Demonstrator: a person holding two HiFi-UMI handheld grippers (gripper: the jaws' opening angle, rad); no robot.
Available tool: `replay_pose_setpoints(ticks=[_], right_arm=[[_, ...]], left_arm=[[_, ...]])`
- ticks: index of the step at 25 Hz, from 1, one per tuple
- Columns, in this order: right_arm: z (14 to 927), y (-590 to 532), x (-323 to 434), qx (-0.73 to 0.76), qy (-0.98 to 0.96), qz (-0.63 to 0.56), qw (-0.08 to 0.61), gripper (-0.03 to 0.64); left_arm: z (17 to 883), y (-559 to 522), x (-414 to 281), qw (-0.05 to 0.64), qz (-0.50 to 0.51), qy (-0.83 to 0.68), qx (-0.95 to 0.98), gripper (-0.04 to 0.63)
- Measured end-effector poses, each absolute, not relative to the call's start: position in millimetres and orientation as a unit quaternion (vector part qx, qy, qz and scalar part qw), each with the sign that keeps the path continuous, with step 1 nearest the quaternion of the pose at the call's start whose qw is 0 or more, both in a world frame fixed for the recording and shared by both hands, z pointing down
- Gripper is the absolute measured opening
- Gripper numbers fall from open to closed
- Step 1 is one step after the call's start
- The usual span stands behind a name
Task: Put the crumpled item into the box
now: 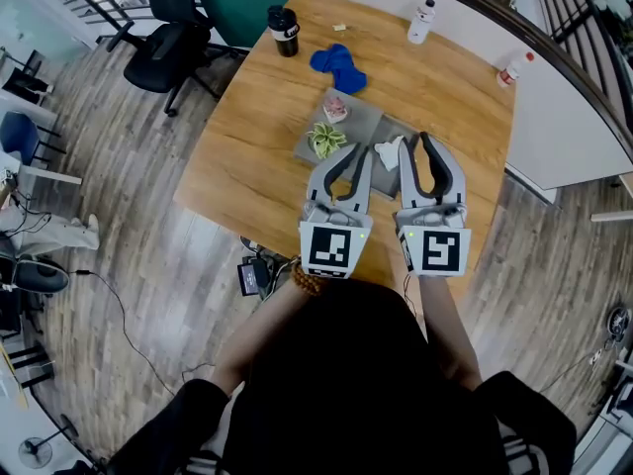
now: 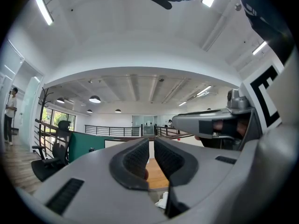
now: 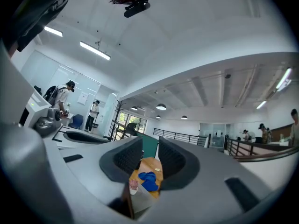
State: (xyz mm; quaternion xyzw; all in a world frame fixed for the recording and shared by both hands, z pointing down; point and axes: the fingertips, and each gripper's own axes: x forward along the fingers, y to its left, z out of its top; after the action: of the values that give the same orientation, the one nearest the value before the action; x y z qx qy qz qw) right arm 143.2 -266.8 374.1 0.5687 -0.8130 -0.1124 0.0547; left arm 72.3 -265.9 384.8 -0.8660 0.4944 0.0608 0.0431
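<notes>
A white crumpled item (image 1: 389,151) lies on a grey box (image 1: 406,171) on the wooden table (image 1: 247,156), between my two grippers' tips. A green-and-white crumpled item (image 1: 324,139) and a small pink-topped cup (image 1: 336,107) sit on a second grey piece (image 1: 362,117) beside it. My left gripper (image 1: 362,152) hovers just left of the white item, its jaws almost together and empty; the left gripper view shows the white item (image 2: 162,200) below the jaws. My right gripper (image 1: 423,139) stands just right of that item, open, with nothing between its pads (image 3: 174,160).
A blue cloth (image 1: 338,65), a black cup (image 1: 284,31) and a white bottle (image 1: 421,21) stand farther back; another bottle (image 1: 514,67) is at the right edge. The right gripper view shows the blue cloth (image 3: 148,181) and pink cup (image 3: 134,185). Office chairs (image 1: 168,38) stand at far left.
</notes>
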Motion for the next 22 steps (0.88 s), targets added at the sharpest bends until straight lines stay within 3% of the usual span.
replay_pose_setpoints(ticks=[22], right_arm=[[429, -230, 139, 0.565, -0.820, -0.044, 0.080, 0.008]], left_arm=[[394, -253, 85, 0.037, 0.052, 0.481, -0.874, 0.042]])
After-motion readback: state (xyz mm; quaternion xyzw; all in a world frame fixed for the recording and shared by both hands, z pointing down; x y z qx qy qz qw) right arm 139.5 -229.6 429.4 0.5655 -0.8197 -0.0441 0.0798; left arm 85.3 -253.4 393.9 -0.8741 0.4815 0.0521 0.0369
